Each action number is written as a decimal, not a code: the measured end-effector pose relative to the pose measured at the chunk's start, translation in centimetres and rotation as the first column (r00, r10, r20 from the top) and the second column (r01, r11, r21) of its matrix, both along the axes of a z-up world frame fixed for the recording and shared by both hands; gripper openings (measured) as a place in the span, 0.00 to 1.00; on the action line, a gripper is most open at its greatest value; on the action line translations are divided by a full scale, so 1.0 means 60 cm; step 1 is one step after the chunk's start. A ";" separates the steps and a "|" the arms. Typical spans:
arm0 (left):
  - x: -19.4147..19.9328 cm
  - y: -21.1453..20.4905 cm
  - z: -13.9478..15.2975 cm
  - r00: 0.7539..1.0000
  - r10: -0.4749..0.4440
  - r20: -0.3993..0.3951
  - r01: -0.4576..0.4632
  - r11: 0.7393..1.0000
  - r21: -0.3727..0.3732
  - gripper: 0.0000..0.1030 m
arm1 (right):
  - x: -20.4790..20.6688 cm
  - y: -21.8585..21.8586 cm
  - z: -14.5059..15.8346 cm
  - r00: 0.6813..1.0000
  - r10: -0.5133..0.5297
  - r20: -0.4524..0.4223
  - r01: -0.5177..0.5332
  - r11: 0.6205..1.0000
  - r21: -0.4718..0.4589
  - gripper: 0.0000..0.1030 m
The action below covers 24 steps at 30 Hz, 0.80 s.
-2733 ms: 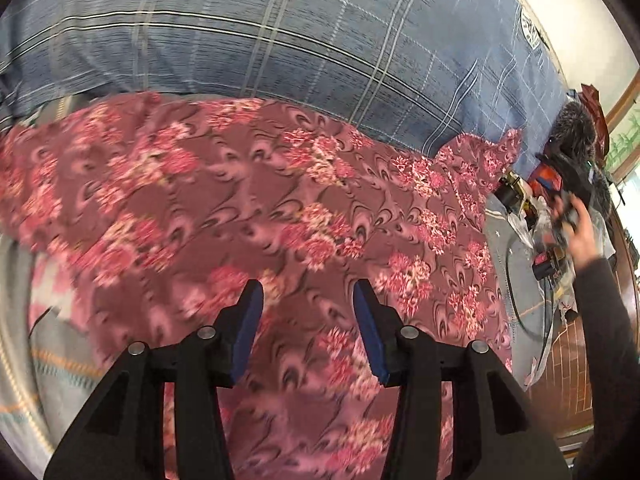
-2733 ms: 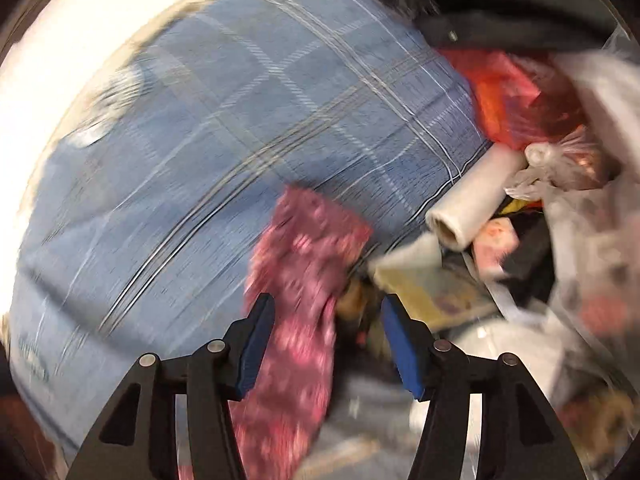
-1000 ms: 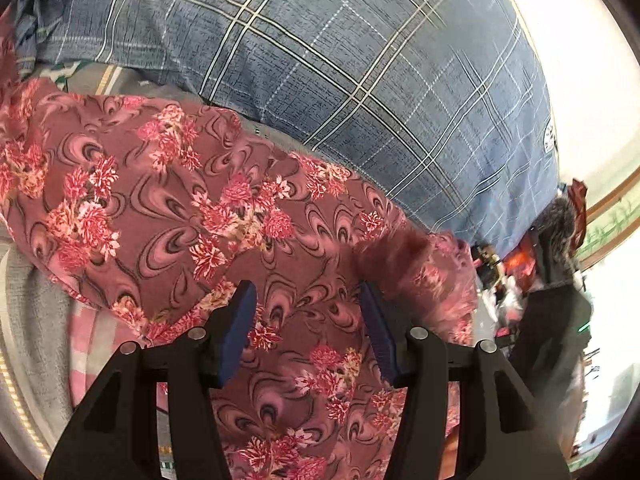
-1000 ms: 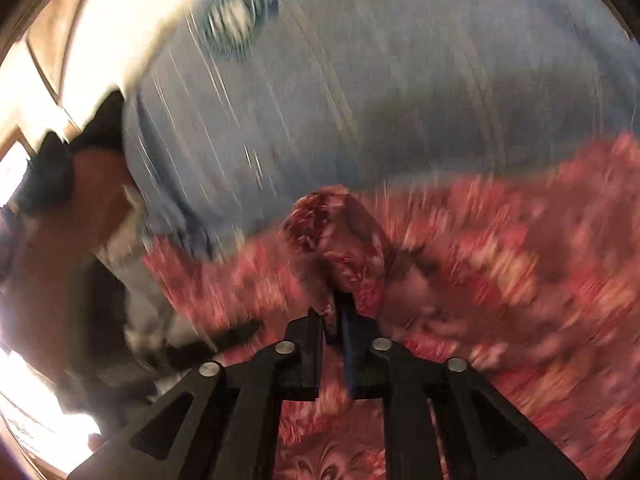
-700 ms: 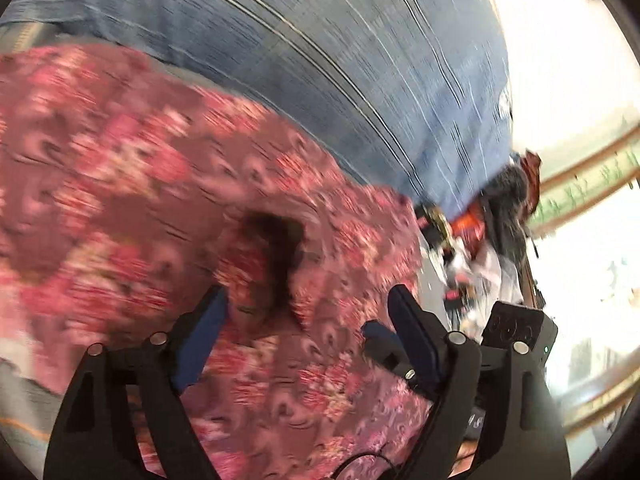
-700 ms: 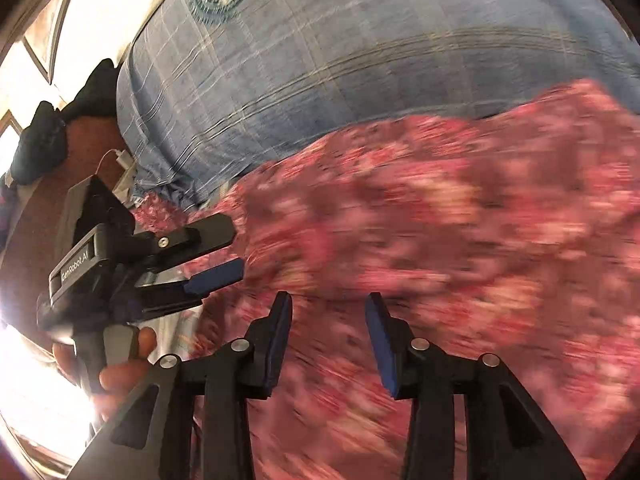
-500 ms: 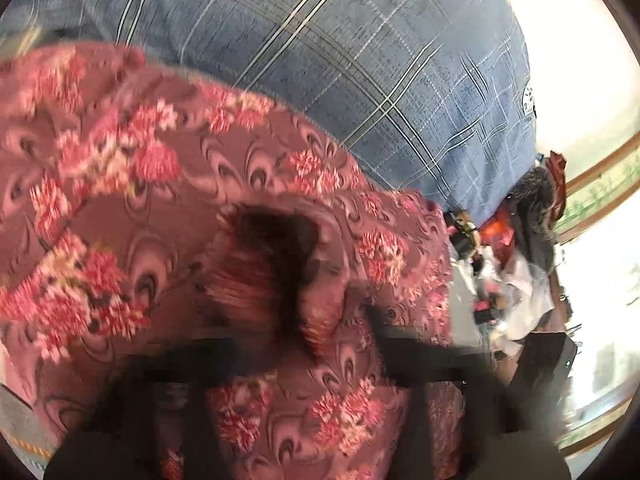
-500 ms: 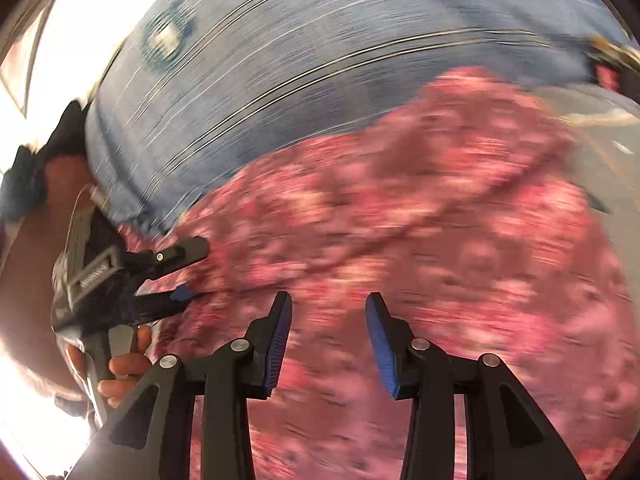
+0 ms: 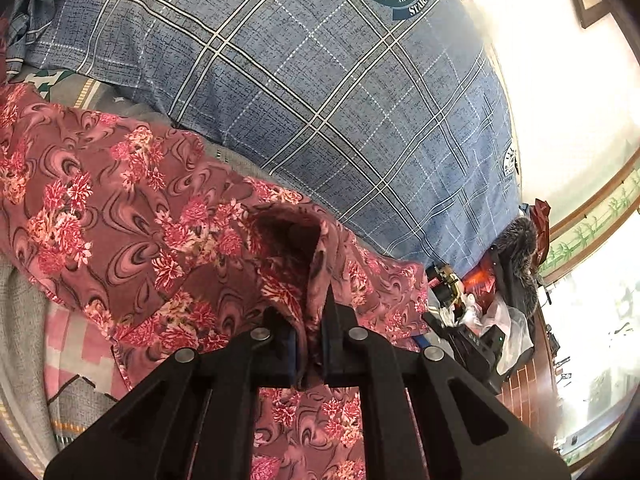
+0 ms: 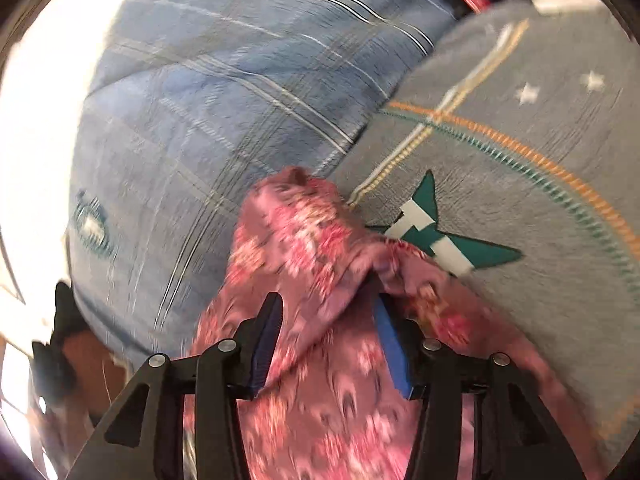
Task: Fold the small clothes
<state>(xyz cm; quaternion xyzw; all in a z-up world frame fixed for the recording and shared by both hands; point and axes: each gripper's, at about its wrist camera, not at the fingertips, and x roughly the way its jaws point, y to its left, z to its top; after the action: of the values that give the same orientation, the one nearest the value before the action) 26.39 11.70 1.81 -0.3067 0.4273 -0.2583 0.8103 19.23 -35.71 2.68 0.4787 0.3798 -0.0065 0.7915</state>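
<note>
A maroon floral garment [image 9: 132,208] lies spread on the bed below a blue plaid pillow. My left gripper [image 9: 308,344] is shut on a raised fold of the floral garment and pinches it between its fingers. In the right wrist view the same floral garment [image 10: 304,248] bunches up between the open jaws of my right gripper [image 10: 332,340]. The cloth lies between the blue pads, which stand wide apart and do not clamp it. This view is blurred.
A blue plaid pillow [image 9: 340,92] fills the back and also shows in the right wrist view [image 10: 208,92]. A grey bedsheet [image 10: 520,152] with teal and orange stitching lies to the right. Clutter, a dark fur-trimmed jacket [image 9: 516,264] and plastic bags sit at the bed's right end.
My left gripper has closed on a fold of the floral garment. My right gripper let go of the cloth it held a second ago, opened, and has swung to another part of the garment.
</note>
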 end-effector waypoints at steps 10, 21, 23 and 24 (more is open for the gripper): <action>0.002 0.025 -0.041 0.987 0.075 -0.139 -0.052 0.986 0.160 0.06 | -0.067 0.000 0.022 0.997 0.072 0.014 -0.072 0.997 0.006 0.03; -0.011 0.046 0.003 0.992 0.126 -0.007 -0.125 0.989 0.079 0.53 | -0.048 -0.005 0.122 0.985 0.128 0.112 -0.101 0.970 -0.222 0.59; -0.006 0.019 -0.002 0.996 0.085 0.000 -0.084 0.988 0.133 0.53 | 0.003 -0.008 0.101 0.987 0.137 0.079 -0.117 0.969 -0.217 0.59; -0.004 0.004 -0.005 0.997 0.073 0.002 -0.072 0.982 0.172 0.53 | 0.032 -0.006 0.083 0.989 0.140 0.045 -0.128 0.970 -0.206 0.59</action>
<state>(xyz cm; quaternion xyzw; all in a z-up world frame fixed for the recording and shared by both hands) 26.16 11.97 1.52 -0.2517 0.4384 -0.1900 0.8416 21.14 -36.08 7.64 0.3690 0.3850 0.0226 0.8457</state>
